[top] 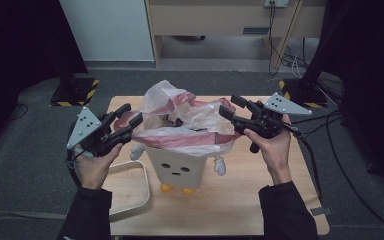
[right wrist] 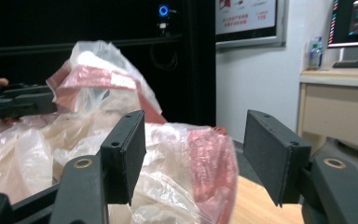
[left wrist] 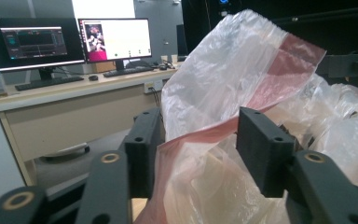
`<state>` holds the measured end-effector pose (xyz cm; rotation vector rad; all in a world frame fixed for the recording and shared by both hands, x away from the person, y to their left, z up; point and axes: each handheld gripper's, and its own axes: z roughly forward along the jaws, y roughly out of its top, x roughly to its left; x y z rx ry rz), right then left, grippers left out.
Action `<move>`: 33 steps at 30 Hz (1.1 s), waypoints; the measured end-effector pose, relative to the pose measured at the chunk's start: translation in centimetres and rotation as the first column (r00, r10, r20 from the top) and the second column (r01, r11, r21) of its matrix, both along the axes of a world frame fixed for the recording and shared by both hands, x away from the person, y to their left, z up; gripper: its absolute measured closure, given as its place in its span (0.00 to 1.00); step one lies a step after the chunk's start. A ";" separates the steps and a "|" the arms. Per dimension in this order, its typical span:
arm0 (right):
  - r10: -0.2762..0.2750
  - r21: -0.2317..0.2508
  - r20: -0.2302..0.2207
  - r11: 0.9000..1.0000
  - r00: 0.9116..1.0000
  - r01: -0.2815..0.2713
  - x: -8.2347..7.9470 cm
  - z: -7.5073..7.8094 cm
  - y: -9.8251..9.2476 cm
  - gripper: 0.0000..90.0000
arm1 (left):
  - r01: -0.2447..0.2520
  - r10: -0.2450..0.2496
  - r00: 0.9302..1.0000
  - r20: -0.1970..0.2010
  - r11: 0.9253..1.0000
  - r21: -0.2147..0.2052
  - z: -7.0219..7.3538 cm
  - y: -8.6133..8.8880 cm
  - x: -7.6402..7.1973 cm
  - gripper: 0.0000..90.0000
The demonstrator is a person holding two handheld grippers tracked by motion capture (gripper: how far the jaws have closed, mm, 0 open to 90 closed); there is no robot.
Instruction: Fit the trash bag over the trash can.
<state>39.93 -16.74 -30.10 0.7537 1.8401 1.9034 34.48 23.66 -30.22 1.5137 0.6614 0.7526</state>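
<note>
high view: plastic bag [top: 190,125] hides bin [top: 177,167] rim.

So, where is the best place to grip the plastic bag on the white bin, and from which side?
Probably the pink-banded rim of the plastic bag, which folds out over the white bin as a loose, thin edge that jaws can pinch. Come from outside, one side each: the left gripper and right gripper already flank it, jaws open.

Thin glossy crinkled plastic bag [top: 190,127]; smooth white plastic bin [top: 177,167]; matt wood table [top: 240,200].
</note>
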 end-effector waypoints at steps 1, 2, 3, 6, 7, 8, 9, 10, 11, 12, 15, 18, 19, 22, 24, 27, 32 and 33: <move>0.004 -0.007 -0.005 1.000 1.000 -0.004 0.1 -0.1 0.1 0.45 | 0.002 -0.002 1.000 -0.004 1.000 0.000 0.0 0.0 0.1 0.62; 0.010 -0.009 -0.009 1.000 1.000 -0.010 0.2 -0.2 0.2 0.47 | 0.003 -0.003 1.000 -0.009 1.000 -0.005 0.0 0.0 0.2 0.65; 0.021 -0.007 -0.013 1.000 1.000 -0.021 0.3 -0.3 0.2 0.48 | -0.001 0.001 1.000 -0.017 1.000 -0.005 -0.1 0.1 0.2 0.67; 0.050 -0.004 -0.031 0.999 0.998 -0.050 0.5 -0.7 0.2 0.61 | -0.011 0.011 0.999 -0.032 1.000 0.000 -0.1 0.2 0.4 0.78; 0.053 -0.005 -0.037 0.999 0.998 -0.053 0.5 -0.8 0.2 0.70 | -0.017 0.017 0.999 -0.037 1.000 -0.002 0.0 0.2 0.5 0.83; 0.066 -0.006 -0.045 0.998 0.997 -0.066 0.5 -0.9 0.2 0.77 | -0.024 0.024 0.999 -0.044 1.000 -0.009 0.0 0.2 0.5 0.88; 0.074 -0.001 -0.044 0.997 0.996 -0.074 0.5 -0.9 0.1 0.83 | -0.029 0.028 0.998 -0.052 0.999 -0.021 0.0 0.2 0.6 0.91; 0.077 -0.002 -0.040 0.997 0.996 -0.077 0.4 -1.0 0.1 0.92 | -0.033 0.031 0.998 -0.062 0.999 -0.038 0.0 0.2 0.7 0.93; 0.079 -0.005 -0.030 0.997 0.996 -0.079 0.4 -1.1 0.0 0.95 | -0.039 0.035 0.997 -0.075 0.998 -0.049 0.0 0.2 0.8 0.95; 0.077 -0.003 -0.028 0.997 0.997 -0.077 0.3 -1.1 0.0 0.99 | -0.043 0.038 0.996 -0.085 0.997 -0.060 0.0 0.2 0.9 0.98; 0.061 -0.001 -0.018 0.998 0.998 -0.061 0.3 -1.0 -0.4 1.00 | -0.058 0.045 0.991 -0.126 0.993 -0.103 0.0 0.3 1.3 1.00; 0.028 0.010 0.001 1.000 1.000 -0.028 0.4 -0.8 -0.8 1.00 | -0.092 0.066 0.984 -0.168 0.983 -0.155 -0.1 0.5 1.8 1.00; 0.018 0.016 0.003 1.000 1.000 -0.018 0.4 -0.8 -1.0 1.00 | -0.105 0.075 0.981 -0.177 0.980 -0.167 -0.1 0.7 2.0 1.00; -0.022 0.022 0.017 1.000 1.000 0.022 0.5 -0.8 -1.4 1.00 | -0.153 0.113 0.969 -0.219 0.973 -0.175 -0.4 0.9 2.5 1.00; -0.045 0.022 0.018 0.999 0.999 0.044 0.6 -1.0 -1.7 1.00 | -0.193 0.147 0.954 -0.262 0.968 -0.160 -0.7 0.9 2.9 1.00; -0.070 -0.009 -0.011 0.997 0.997 0.070 0.9 -1.7 -1.9 1.00 | -0.234 0.185 0.929 -0.322 0.965 -0.121 -1.4 1.1 3.4 1.00; -0.088 -0.058 -0.062 0.995 0.994 0.084 1.5 -3.3 -1.9 1.00 | -0.254 0.204 0.896 -0.394 0.964 -0.079 -3.0 1.5 4.0 1.00; -0.091 -0.064 -0.070 0.994 0.993 0.087 1.5 -3.6 -1.9 1.00 | -0.255 0.206 0.890 -0.407 0.964 -0.070 -3.2 1.5 4.1 1.00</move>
